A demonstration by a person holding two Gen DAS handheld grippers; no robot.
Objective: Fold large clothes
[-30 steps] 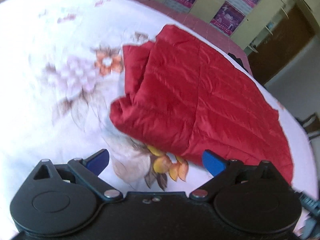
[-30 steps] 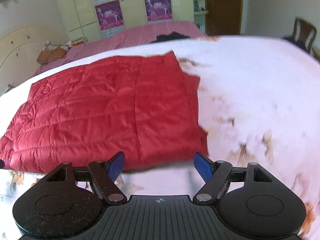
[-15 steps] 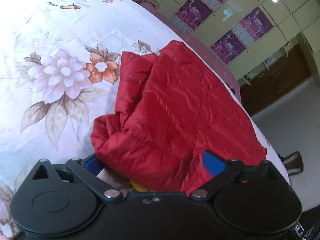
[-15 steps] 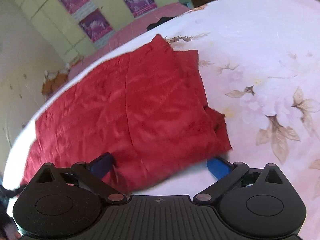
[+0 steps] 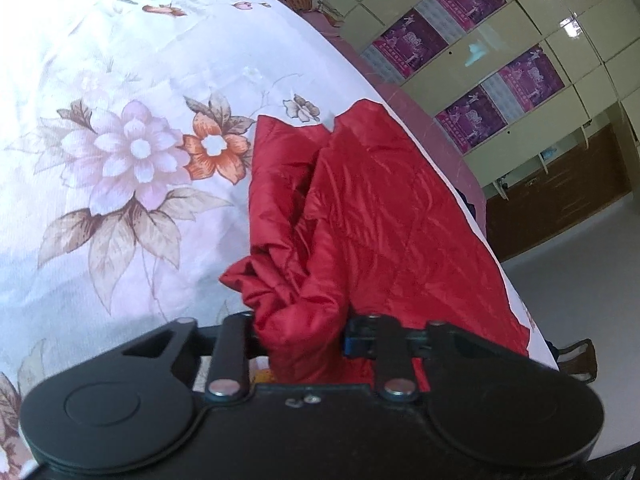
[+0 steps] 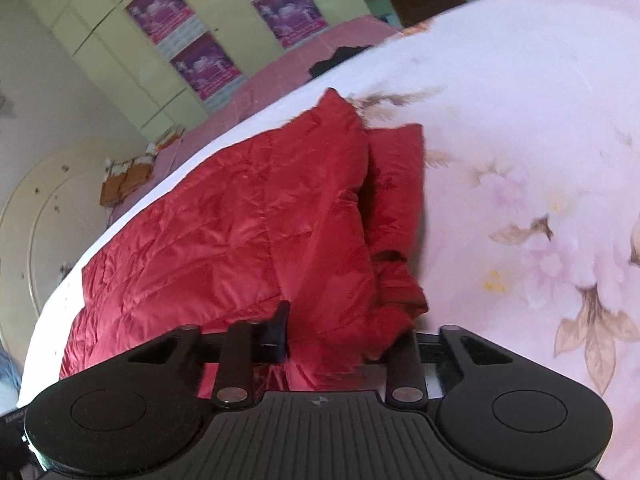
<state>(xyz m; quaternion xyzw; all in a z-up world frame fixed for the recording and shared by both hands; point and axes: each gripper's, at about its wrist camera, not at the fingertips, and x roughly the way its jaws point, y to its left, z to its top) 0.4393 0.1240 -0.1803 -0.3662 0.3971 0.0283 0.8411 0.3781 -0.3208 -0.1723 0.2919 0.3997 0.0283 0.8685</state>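
Both tongs, open a second earlier, had closed on the near edge of the red coat [image 5: 392,216] lying on the bed [image 5: 120,80]: left tongs [image 5: 300,336], right tongs [image 6: 344,340]. Slick bunched fabric risked slipping out and spoiling the fold.

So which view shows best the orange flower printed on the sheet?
The left wrist view. There the orange flower is sharp and whole, on the sheet just left of the red jacket. In the right wrist view no orange flower shows; its floral prints are pale and blurred.
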